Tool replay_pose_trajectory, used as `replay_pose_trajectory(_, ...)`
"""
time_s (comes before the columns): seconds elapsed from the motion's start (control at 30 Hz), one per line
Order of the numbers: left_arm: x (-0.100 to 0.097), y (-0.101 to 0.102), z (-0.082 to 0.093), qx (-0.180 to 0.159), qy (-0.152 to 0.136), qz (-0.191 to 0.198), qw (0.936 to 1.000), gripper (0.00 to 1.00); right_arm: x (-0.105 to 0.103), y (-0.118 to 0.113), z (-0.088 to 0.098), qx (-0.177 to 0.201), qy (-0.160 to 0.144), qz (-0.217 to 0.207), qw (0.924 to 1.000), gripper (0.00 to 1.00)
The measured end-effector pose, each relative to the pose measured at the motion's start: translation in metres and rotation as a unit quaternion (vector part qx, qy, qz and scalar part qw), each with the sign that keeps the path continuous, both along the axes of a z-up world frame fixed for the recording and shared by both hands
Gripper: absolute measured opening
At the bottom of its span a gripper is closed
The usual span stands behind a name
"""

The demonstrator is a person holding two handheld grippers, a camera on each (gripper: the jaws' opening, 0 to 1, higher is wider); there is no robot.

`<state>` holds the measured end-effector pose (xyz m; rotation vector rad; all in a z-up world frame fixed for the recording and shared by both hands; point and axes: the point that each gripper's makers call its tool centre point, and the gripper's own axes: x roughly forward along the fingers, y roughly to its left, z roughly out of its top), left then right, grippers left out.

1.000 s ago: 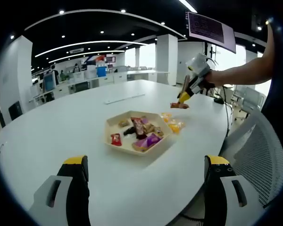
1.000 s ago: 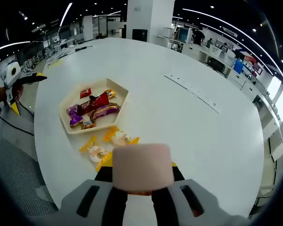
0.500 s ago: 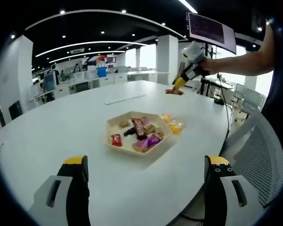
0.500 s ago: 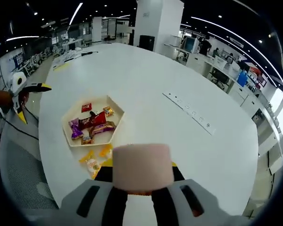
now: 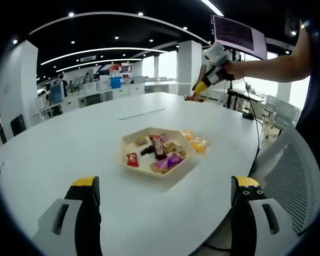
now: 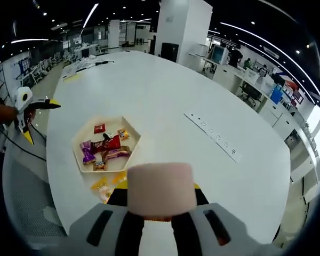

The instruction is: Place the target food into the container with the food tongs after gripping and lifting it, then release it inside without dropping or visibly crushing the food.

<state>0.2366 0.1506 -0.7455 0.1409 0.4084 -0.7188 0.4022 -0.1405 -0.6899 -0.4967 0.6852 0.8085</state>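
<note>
Between the shut jaws of the right gripper [image 6: 161, 205] sits a pinkish food piece [image 6: 161, 189], held high over the white table [image 6: 202, 96], presumably to clear the hexagonal tray [image 6: 129, 143] of wrapped snacks. Left gripper [image 5: 162, 194] hangs wide open, idle.

Snacks [image 5: 159, 151] in tray [image 5: 129, 141] on table [image 5: 69, 144]; loose packets [image 5: 196, 141] beside, seemingly touching.
</note>
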Motion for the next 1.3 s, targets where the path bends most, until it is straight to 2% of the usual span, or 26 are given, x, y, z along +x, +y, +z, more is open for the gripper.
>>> replay_pose_trajectory(0.3, 0.0, 0.001, 0.0, 0.0, -0.001, 0.001, 1.0, 1.0, 0.0, 0.007, 0.004, 0.001, 0.0, 0.009, 1.0, 0.18)
replay_pose_trajectory(0.63, 0.0, 0.001, 0.001, -0.002, -0.002, 0.002, 1.0, 1.0, -0.001, 0.028, 0.008, 0.01, 0.001, 0.026, 0.9996, 0.18)
replay_pose_trajectory(1.0, 0.001, 0.002, 0.002, -0.003, -0.003, 0.004, 1.0, 1.0, -0.004, 0.066, 0.017, 0.022, -0.001, 0.064, 0.9977, 0.18)
replay_pose_trajectory(1.07, 0.001, 0.002, 0.001, -0.003, -0.003, 0.004, 1.0, 1.0, -0.006, 0.075, 0.019, 0.026, 0.0, 0.078, 0.9966, 0.18)
replay_pose_trajectory(1.1, 0.001, 0.002, 0.002, -0.003, -0.004, 0.005, 1.0, 1.0, -0.009, 0.083, 0.021, 0.033, -0.001, 0.099, 0.9946, 0.18)
replay_pose_trajectory(1.13, 0.001, 0.002, 0.002, -0.003, -0.004, 0.005, 1.0, 1.0, -0.01, 0.084, 0.021, 0.03, 0.002, 0.093, 0.9952, 0.18)
replay_pose_trajectory(1.3, 0.001, 0.002, 0.002, -0.002, -0.003, 0.006, 1.0, 1.0, -0.014, 0.104, 0.026, 0.032, -0.001, 0.123, 0.9919, 0.18)
